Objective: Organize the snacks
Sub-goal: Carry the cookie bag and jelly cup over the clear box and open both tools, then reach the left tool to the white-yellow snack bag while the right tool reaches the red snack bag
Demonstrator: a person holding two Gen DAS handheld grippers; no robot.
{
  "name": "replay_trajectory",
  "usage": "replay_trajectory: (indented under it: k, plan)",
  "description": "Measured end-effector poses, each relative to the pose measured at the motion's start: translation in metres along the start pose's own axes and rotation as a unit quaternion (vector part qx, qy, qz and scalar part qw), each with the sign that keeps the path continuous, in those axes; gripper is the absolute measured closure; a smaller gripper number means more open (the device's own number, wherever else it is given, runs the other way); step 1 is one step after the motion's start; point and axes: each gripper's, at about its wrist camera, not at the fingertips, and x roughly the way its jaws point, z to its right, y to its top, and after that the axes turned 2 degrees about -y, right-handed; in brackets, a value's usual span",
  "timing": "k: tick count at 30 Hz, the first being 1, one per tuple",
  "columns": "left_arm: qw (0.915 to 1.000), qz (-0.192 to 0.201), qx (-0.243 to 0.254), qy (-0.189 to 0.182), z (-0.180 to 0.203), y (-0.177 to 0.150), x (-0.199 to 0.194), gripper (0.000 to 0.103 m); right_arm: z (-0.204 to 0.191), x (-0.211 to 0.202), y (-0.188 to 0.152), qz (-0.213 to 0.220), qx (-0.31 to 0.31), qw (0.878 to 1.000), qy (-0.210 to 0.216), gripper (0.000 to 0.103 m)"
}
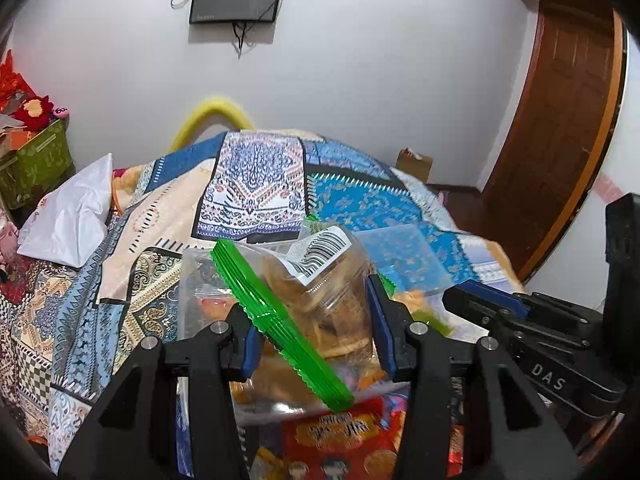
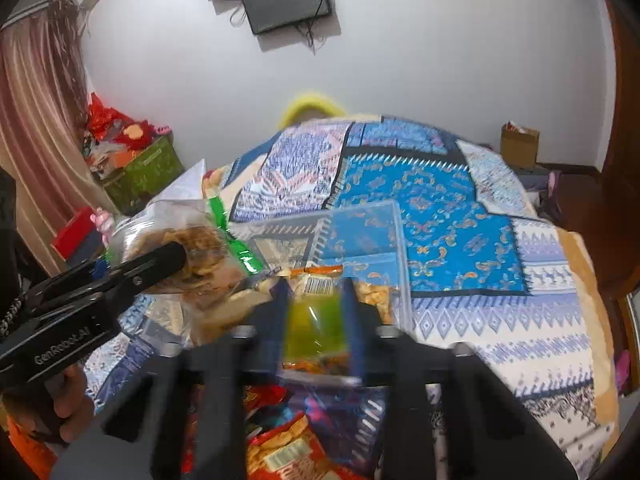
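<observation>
Two grippers [image 1: 312, 320] [image 2: 316, 316], each holding one snack bag [image 1: 320, 292] [image 2: 314, 312]

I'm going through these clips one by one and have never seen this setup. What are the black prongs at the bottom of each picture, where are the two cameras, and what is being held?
No robot: a person carries a hand-held two-finger gripper in each hand, with a wide-angle camera on each looking along its fingers. In the left view, the left gripper is closed on a clear bag of crisps with a green zip strip. In the right view, the right gripper is closed on a small yellow-green snack packet, blurred. Both are above a patterned bedspread, where a clear plastic box stands. More snack packets lie below the grippers.
</observation>
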Motion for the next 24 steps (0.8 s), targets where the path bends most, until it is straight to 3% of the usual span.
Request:
replay_trajectory:
  k: [7,11,13,15,17,24]
  plan:
    - [0.9986,-0.047,0.002,0.025,-0.003,-0.005,0.045,0.057,0.008,0.020,-0.006,-0.028,0.007,1.000,-0.001,0.084]
    - [0.9964,-0.078,-0.028,0.018,-0.011,-0.007,0.057,0.055,0.009,0.018,-0.009,-0.032,0.001,0.999,-0.005,0.084]
    - [0.9958,-0.083,-0.037,0.009,-0.014,-0.008,0.056,0.036,0.008,0.016,-0.011,-0.039,-0.001,0.999,-0.004,0.081]
    - [0.9953,-0.085,-0.045,0.004,-0.015,-0.006,0.051,0.029,0.009,0.014,-0.012,-0.041,0.002,0.999,-0.002,0.068]
    - [0.9953,-0.084,-0.047,-0.002,-0.014,-0.005,0.044,0.029,0.009,0.009,-0.014,-0.035,0.008,0.999,-0.002,0.059]
    - [0.9984,-0.053,-0.009,0.016,-0.006,-0.006,-0.001,0.029,0.003,-0.009,-0.018,-0.033,-0.001,0.999,-0.001,0.056]
